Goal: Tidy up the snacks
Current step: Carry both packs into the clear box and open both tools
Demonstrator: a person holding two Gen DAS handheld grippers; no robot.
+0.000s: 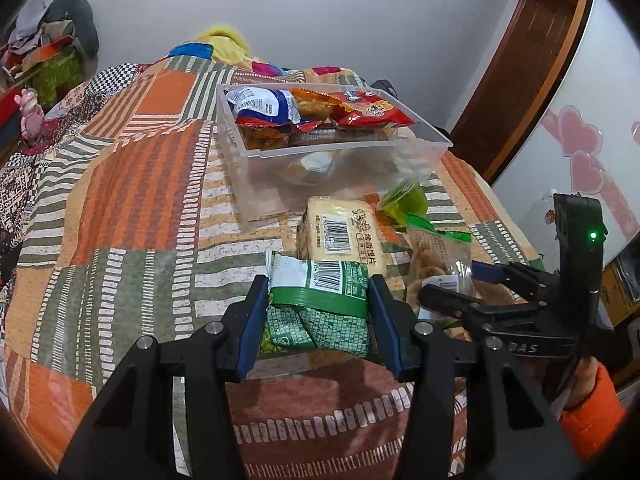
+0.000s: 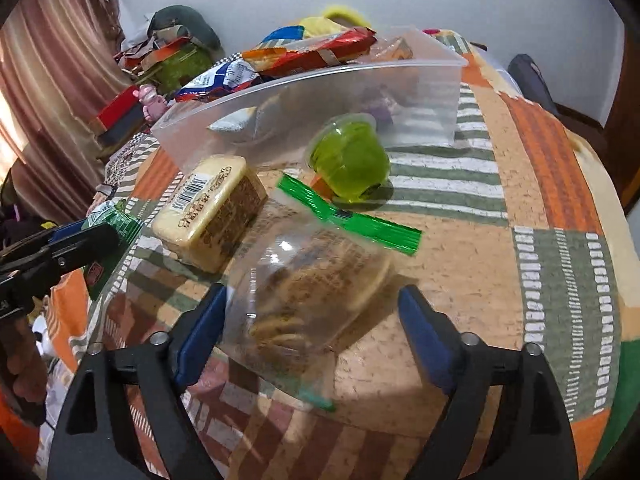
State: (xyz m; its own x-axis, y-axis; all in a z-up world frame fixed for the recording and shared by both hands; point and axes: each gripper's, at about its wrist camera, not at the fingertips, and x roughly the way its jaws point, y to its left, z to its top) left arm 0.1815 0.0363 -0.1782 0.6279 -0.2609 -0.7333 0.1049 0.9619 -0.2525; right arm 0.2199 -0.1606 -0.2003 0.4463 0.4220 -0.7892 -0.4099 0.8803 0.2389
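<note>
left gripper [image 1: 318, 312]: black frame, blue pads, silver screws | sleeve [image 1: 592, 412]: orange, padded

The box [image 1: 256, 184] is clear, smooth plastic, a bit cloudy. The green bag [image 1: 320, 304] and the cookie bag [image 2: 304, 280] are shiny, crinkly plastic, and the jelly cup [image 2: 352, 160] is glossy. The blanket [image 1: 132, 200] is soft, dull cloth.

Left gripper [image 1: 318, 300] clamps green snack packet [image 1: 320, 304].
</note>
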